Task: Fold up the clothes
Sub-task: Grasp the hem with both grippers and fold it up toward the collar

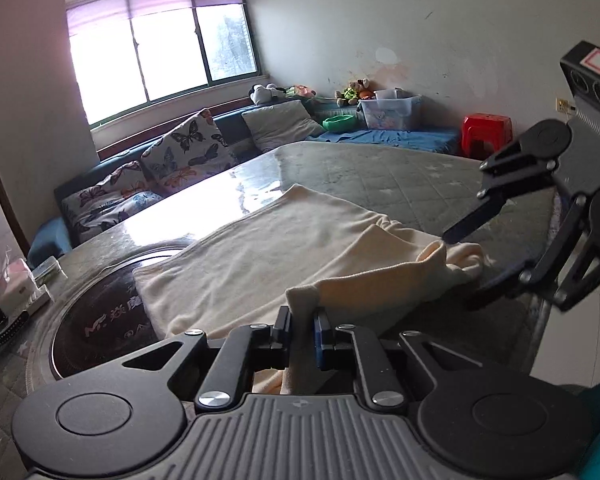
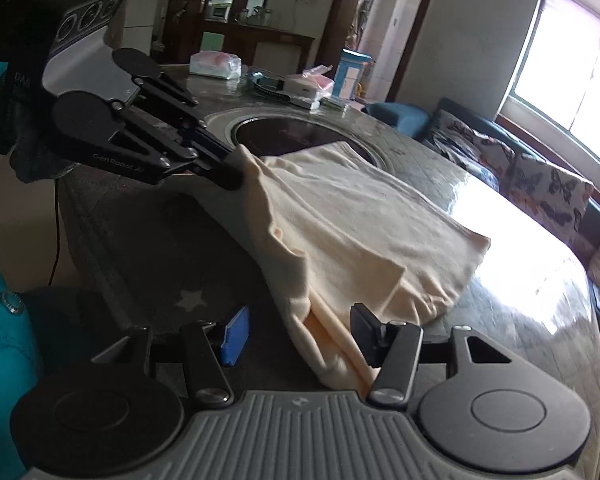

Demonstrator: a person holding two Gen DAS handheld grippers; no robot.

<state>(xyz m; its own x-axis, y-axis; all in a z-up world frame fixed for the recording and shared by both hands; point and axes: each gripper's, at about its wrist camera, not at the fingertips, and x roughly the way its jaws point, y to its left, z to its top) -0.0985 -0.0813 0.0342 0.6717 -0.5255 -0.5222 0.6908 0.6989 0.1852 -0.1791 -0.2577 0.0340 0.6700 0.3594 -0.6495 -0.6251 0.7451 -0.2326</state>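
- The cream garment lies on the tabletop, long axis running between the two tongs.
- Left tongs are clamped on its near edge.
- Right tongs gape wide around the bunched right end, gripping nothing.

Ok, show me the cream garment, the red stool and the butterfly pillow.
Garment [image 1: 260,248]: left wrist view, flat middle panel.
Stool [image 1: 486,122]: left wrist view, seat top.
Pillow [image 1: 186,148]: left wrist view, front face.

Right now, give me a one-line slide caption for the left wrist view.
Left gripper pinches a cream fleece garment on the quilted grey table; right gripper open at its far end.
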